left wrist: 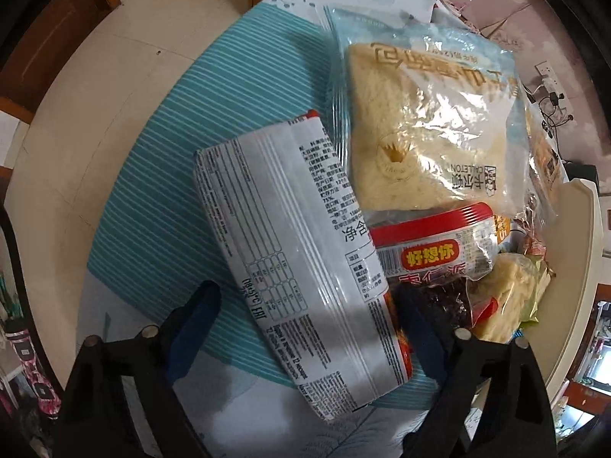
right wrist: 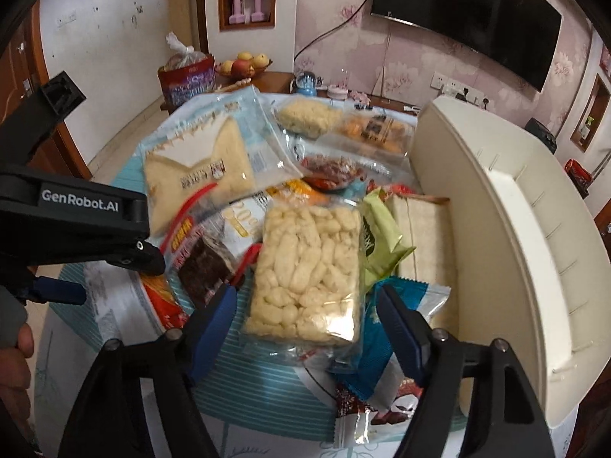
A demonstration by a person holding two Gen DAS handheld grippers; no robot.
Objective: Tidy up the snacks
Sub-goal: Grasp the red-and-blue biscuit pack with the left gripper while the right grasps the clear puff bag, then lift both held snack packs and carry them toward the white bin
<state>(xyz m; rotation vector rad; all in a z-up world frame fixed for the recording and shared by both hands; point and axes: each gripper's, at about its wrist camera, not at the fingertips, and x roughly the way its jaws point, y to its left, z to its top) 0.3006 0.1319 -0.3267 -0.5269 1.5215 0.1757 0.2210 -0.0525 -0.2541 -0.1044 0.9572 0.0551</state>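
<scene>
Between the wide-open fingers of the left gripper (left wrist: 305,320) lies a white noodle packet (left wrist: 294,263), near the table's left edge, apparently not yet pinched. It looks light, crinkly and crushable; its sides suit a grip. Only the right wrist view shows the cream bin (right wrist: 508,229) and the right gripper (right wrist: 305,316), open and empty over a puffed-snack bag (right wrist: 305,267).

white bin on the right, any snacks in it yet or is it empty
Cannot tell. The right wrist view shows only the white bin's outer wall and rim; its inside is hidden. The snacks visible lie beside it.
</scene>
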